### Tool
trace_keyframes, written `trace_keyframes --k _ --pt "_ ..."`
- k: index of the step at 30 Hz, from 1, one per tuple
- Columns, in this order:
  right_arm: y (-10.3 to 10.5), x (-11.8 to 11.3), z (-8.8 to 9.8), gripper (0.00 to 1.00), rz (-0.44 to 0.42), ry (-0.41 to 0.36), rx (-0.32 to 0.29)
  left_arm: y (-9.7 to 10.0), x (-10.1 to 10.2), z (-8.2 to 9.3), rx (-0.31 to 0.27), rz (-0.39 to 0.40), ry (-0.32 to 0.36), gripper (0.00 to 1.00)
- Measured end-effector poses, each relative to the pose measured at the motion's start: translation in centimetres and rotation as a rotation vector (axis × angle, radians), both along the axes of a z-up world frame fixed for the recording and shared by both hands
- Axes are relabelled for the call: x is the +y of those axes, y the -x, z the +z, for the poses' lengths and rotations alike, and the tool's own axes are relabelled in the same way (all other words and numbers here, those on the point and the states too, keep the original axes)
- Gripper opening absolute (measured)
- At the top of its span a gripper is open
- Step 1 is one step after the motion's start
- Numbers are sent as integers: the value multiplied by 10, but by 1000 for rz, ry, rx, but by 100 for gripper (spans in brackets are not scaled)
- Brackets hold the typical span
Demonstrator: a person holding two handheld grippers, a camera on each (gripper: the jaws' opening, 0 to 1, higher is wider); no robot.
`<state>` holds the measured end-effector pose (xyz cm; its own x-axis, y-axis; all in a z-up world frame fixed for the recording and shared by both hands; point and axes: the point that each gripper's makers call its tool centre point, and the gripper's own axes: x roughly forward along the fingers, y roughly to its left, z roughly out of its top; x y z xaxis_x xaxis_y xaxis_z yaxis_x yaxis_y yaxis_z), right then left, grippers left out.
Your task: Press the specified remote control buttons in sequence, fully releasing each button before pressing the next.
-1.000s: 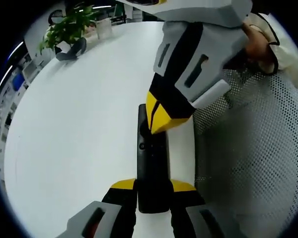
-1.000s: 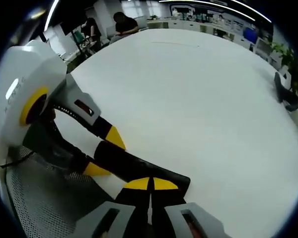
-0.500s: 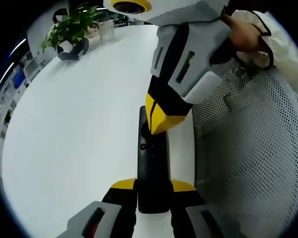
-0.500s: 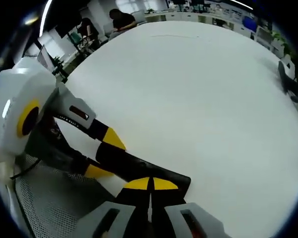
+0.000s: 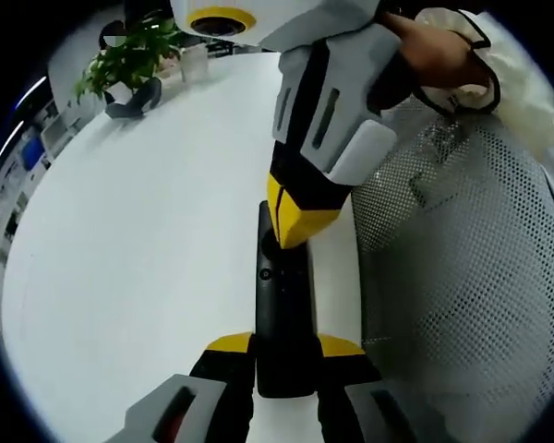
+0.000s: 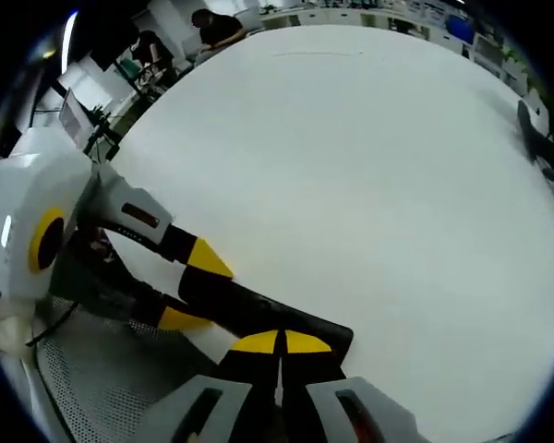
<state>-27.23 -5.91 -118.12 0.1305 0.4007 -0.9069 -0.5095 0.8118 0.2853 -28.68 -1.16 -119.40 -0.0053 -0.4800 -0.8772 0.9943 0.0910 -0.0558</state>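
Left gripper (image 5: 284, 343) clamped on black remote (image 5: 282, 318) atop white table (image 5: 138, 240); closed right gripper (image 5: 295, 235) tips touching remote's far end.

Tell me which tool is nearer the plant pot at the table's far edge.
Right. The right tool sits at the remote's far end, toward the plant pot; the left tool clamps the remote's near end, farther from it.

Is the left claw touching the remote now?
Touching. In the left gripper view, the left claw has a yellow-tipped jaw pressed against each side of the black remote, with no gap visible.
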Motion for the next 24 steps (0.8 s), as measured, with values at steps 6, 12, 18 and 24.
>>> trace_keyframes --k 6,12,18,24 --pt "-11 10 5 0 -14 -44 25 0 0 0 4 -4 10 22" --pt "-8 20 -4 0 -4 -53 88 0 -1 0 3 -4 0 22" --pt "-8 21 -6 0 -9 -65 95 0 -1 0 4 6 -6 22" --pt "-8 21 -6 0 -4 -64 96 -1 -1 0 5 8 -17 22"
